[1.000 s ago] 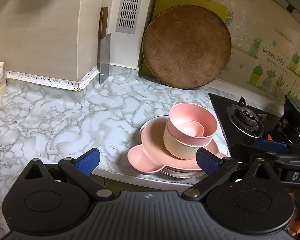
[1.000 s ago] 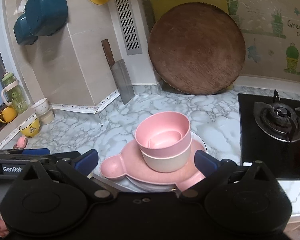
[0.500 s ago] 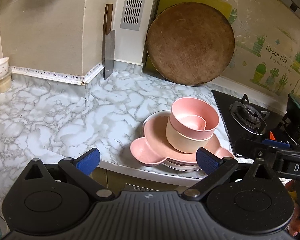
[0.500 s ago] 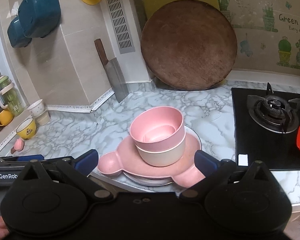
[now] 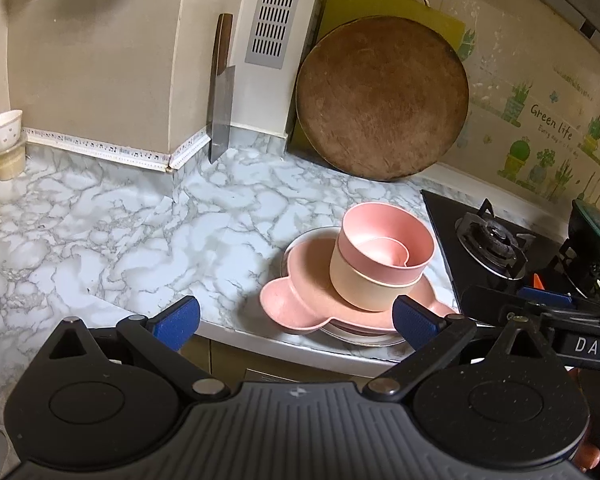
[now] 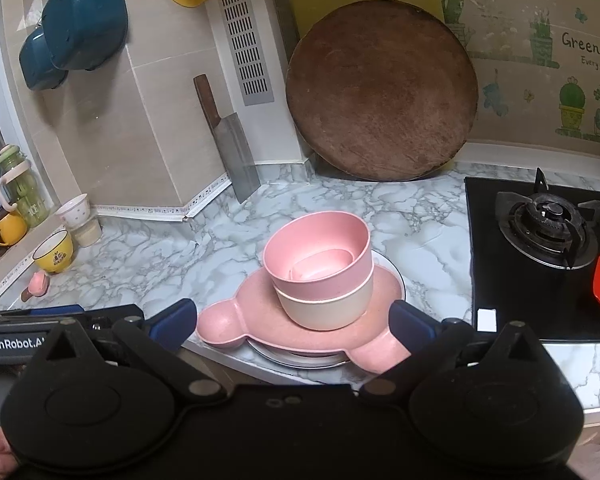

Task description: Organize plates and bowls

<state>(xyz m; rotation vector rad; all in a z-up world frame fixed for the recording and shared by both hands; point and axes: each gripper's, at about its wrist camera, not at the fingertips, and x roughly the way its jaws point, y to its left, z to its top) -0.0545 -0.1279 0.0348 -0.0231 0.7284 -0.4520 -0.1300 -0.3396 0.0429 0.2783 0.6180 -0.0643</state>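
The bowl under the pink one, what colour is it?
Cream bowl, clearest in the right wrist view.

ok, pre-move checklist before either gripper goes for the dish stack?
1. Left gripper open, nothing held: ok.
2. Right gripper open, nothing held: ok.
3. Stack order: pink bowl nested in beige bowl, on pink plate, on white plate: ok.
4. Stack placement: plates sit at the counter front edge, near rim looks to overhang: not ok.
5. Top bowl seating: pink bowl looks tilted in the beige one: not ok.
6. Clearance to stove: gap beside the stack: ok.
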